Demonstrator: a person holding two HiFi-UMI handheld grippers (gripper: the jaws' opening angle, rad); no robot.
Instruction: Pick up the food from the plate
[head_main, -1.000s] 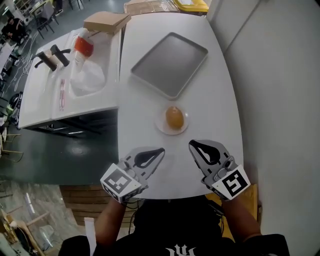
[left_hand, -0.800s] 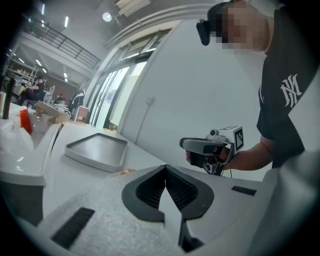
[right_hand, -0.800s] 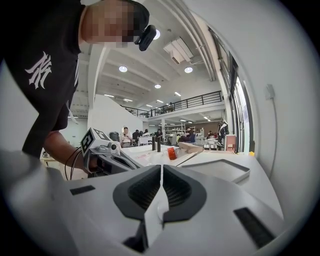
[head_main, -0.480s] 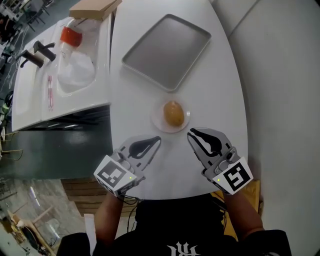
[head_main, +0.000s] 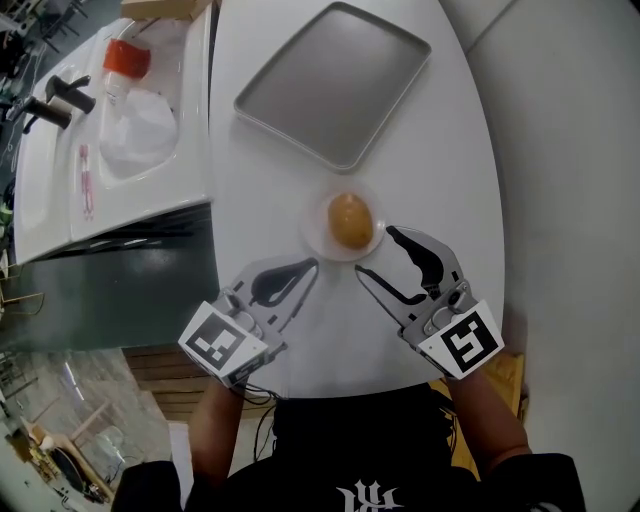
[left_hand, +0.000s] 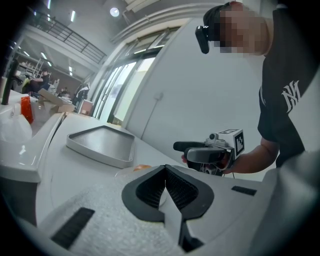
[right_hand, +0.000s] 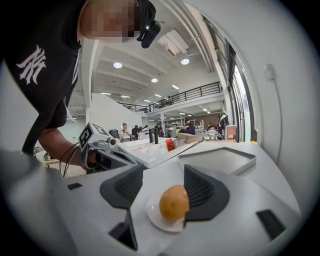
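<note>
Head view, looking steeply down on a white table (head_main: 270, 190). The food (head_main: 350, 221) is a single smooth, egg-shaped piece, golden orange-brown, with a matt skin and a paler sheen on its upper side. It lies at the middle of a small round white plate (head_main: 318, 236), which it nearly fills, near the table's front edge. A shallow grey tray (head_main: 335, 85) with a raised rim stands beyond the plate, apart from it and turned at an angle.

The right gripper (head_main: 374, 251) has its jaws spread wide. One tip is just beside the plate's right rim and the other lies in front of the plate; neither is on the food. The left gripper (head_main: 308, 266) lies to the left of the plate, its jaws pressed together with nothing between them and its tip pointing towards the plate.

Right gripper view: the food (right_hand: 174, 202) shows in the gap ahead of the right gripper (right_hand: 164, 172), nearer the right-hand pad. It sits on its plate (right_hand: 154, 216), with the tray (right_hand: 217, 160) behind and the left gripper (right_hand: 106, 150) at the left.

Left gripper view: the ribbed pads of the left gripper (left_hand: 165, 174) meet along one line. Only a sliver of the food (left_hand: 141, 167) shows above them. The tray (left_hand: 102, 142) and the right gripper (left_hand: 207, 152) lie beyond.
</note>
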